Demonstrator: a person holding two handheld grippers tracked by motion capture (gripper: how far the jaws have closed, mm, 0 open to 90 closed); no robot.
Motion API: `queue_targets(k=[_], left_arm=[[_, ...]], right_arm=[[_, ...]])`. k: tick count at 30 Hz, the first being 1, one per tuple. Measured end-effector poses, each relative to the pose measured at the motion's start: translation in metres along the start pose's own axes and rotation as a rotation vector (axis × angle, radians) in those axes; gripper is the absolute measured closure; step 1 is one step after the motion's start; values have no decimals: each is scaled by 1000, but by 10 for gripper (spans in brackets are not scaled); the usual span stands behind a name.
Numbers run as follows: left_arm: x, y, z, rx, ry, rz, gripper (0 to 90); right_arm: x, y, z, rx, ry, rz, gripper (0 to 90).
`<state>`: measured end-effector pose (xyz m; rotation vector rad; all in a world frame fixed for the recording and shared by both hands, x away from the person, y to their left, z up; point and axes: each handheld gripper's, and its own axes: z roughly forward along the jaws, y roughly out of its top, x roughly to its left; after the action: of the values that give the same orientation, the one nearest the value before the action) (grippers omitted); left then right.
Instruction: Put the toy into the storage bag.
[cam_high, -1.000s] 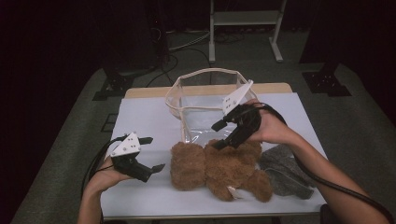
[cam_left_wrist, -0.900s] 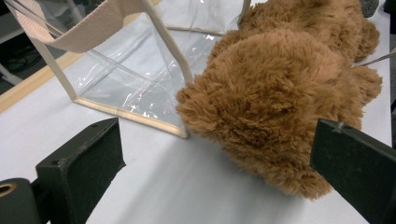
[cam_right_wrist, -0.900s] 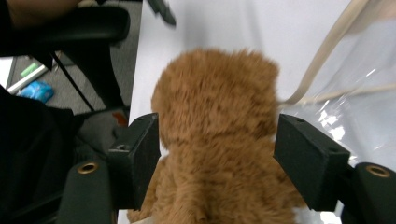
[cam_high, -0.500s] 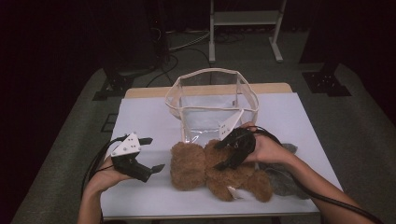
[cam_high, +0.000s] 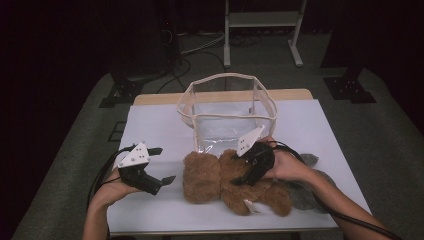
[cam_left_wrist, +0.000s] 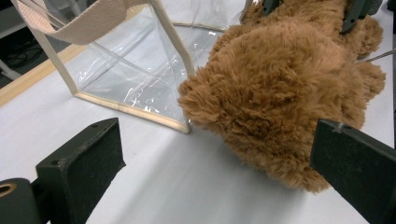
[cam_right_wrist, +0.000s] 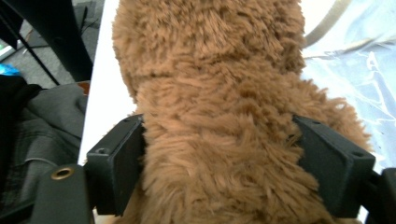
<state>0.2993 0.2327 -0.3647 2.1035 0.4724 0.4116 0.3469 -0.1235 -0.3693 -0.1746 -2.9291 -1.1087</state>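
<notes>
Bear (cam_high: 220, 182) blocks clear bag (cam_high: 227, 112) front; grey plush (cam_high: 305, 192) beside

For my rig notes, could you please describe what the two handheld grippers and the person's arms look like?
Both the left gripper and the right gripper are black, with blocky flat jaws, a pale three-cornered plate on top and a trailing black cable. The forearms are bare, no sleeves in sight.
</notes>
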Motion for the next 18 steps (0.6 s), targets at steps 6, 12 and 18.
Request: queue_targets(k=[6,12,18], left_arm=[[1,-1,1,1,2,-8,20],[1,-2,2,5,0,-12,20],[2,-2,1,6,0,-10,20]], right_arm=[[-1,-9,3,-25,-15,26,160],[5,-8,6,1,-40,0,118],[7,-7,9,23,-49,-11,115]])
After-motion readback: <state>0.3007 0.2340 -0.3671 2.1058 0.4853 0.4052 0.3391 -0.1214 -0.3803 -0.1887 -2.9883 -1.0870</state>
